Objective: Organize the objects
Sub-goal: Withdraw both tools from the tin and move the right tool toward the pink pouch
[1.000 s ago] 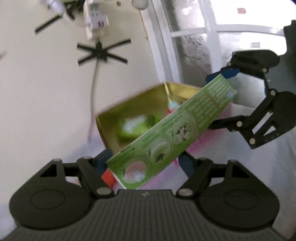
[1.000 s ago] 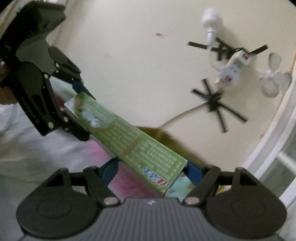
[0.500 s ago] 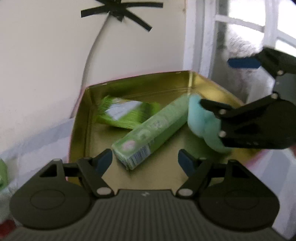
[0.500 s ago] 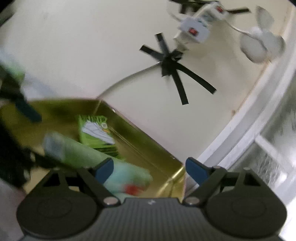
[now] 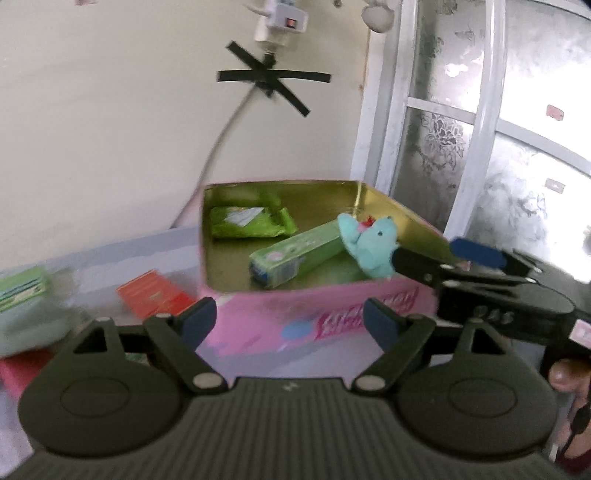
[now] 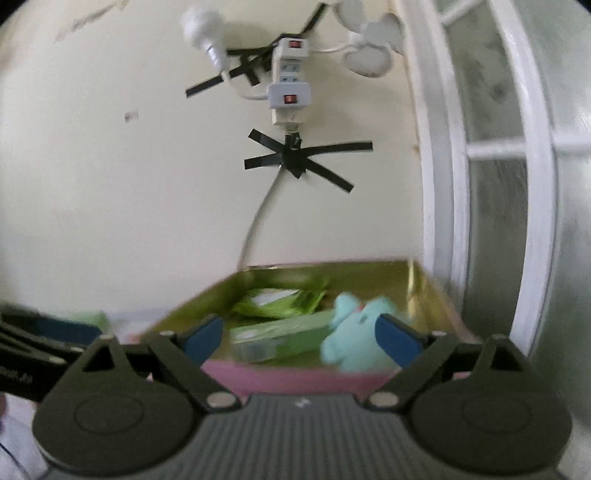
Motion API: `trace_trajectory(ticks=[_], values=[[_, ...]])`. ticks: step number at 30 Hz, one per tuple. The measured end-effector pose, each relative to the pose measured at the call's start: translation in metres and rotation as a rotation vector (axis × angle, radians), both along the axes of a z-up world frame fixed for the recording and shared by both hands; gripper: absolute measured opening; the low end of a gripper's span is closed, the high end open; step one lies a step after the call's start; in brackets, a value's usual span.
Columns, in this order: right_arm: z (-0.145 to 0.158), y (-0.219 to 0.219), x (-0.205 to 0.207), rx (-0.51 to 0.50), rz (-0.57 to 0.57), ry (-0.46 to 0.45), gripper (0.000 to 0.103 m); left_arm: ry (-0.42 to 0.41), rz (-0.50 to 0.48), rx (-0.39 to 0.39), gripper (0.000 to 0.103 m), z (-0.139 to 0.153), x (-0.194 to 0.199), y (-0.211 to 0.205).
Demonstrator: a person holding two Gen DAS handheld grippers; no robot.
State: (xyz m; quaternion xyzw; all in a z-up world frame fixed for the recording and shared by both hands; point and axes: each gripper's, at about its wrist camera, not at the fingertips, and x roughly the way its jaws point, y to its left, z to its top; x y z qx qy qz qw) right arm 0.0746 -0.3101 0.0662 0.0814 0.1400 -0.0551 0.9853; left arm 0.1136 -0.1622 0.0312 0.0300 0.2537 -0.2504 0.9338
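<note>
nearest in the left wrist view, the left gripper (image 5: pixel 290 321) hovers before the pink side of the tin (image 5: pixel 332 314). its jaws are opening, and nothing sits between its blue pads. at 3 o'clock, the right gripper (image 5: pixel 476 254) reaches in sideways above the tin's right wall, with a bit of a person's hand (image 5: pixel 567 373) behind it at the edge.

in the right wrist view, the right gripper (image 6: pixel 301 338) also has its jaws opening, holding nothing; the tin's contents show beyond the gap between its pads, blurred.

at 9 o'clock, outside the tin, lie an orange packet (image 5: pixel 155 297), a pale green and white pack (image 5: pixel 24 306) and something pink-red (image 5: pixel 20 369) under it, all on a pale cloth (image 5: pixel 122 254).

the tin is open, pink outside and gold inside. in it, the long green toothpaste box (image 5: pixel 295 254) lies at a slant, one end toward the near wall. a small teal plush toy (image 5: pixel 369 245) leans over the box's far end, toward 2 o'clock. a green sachet (image 5: pixel 249 221) lies flat at the far left corner.

beyond, at 12 o'clock, a cream wall (image 5: pixel 110 129) carries a white power strip (image 5: pixel 282 20), its cable (image 5: pixel 221 147) fixed with crossed black tape (image 5: pixel 273 79). to the right stands a white framed frosted window (image 5: pixel 461 129).
</note>
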Motion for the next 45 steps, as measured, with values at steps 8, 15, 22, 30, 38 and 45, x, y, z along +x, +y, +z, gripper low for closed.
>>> trace_trajectory(ticks=[8,15,22,30,38,45], values=[[-0.022,0.031,-0.023,0.190,0.016,0.010,0.093,-0.028,0.133,0.033,0.090,-0.031,-0.023,0.065],[-0.040,0.077,-0.015,0.156,0.106,0.079,0.093,-0.007,0.225,0.068,0.091,-0.054,-0.027,0.102],[-0.048,0.103,-0.012,0.116,0.167,0.128,0.093,-0.040,0.173,0.038,0.091,-0.053,-0.039,0.109],[-0.051,0.109,-0.004,0.133,0.212,0.167,0.093,-0.046,0.161,0.017,0.091,-0.046,-0.047,0.125],[-0.053,0.127,0.006,0.104,0.295,0.196,0.093,0.028,0.270,-0.030,0.092,-0.057,-0.039,0.169],[-0.054,0.139,0.014,0.083,0.333,0.224,0.093,0.072,0.280,-0.087,0.092,-0.063,-0.031,0.177]])
